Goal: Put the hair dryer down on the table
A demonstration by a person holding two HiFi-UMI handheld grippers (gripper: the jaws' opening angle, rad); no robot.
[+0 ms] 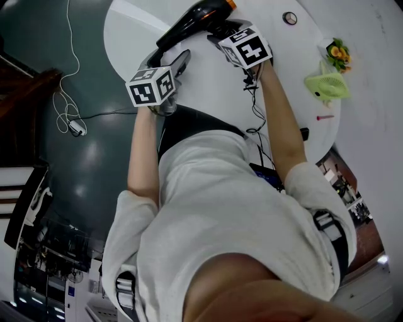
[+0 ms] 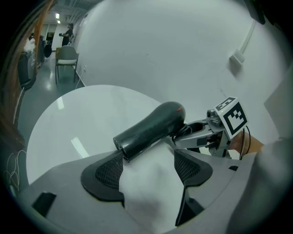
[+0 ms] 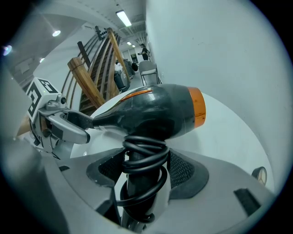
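Note:
A black hair dryer [image 1: 195,19] with an orange rear cap hangs over the round white table [image 1: 126,31]. My right gripper [image 3: 144,167] is shut on its handle, which has the black cord [image 3: 139,160] coiled round it. The dryer's body [image 3: 155,114] lies crosswise above the jaws. My left gripper [image 2: 149,164] is open with nothing between its pads [image 2: 105,171]. The dryer's nozzle [image 2: 123,144] ends just beyond the left pad. In the head view the left gripper [image 1: 179,63] sits beside the right gripper [image 1: 221,28], below the dryer. Whether the dryer touches the table cannot be told.
On the table's right side lie a green hand fan [image 1: 327,85], a small flower pot [image 1: 339,53], a round dial [image 1: 289,17] and a red pen [image 1: 325,117]. A white cable [image 1: 66,107] lies on the floor. A white wall [image 2: 183,45] backs the table.

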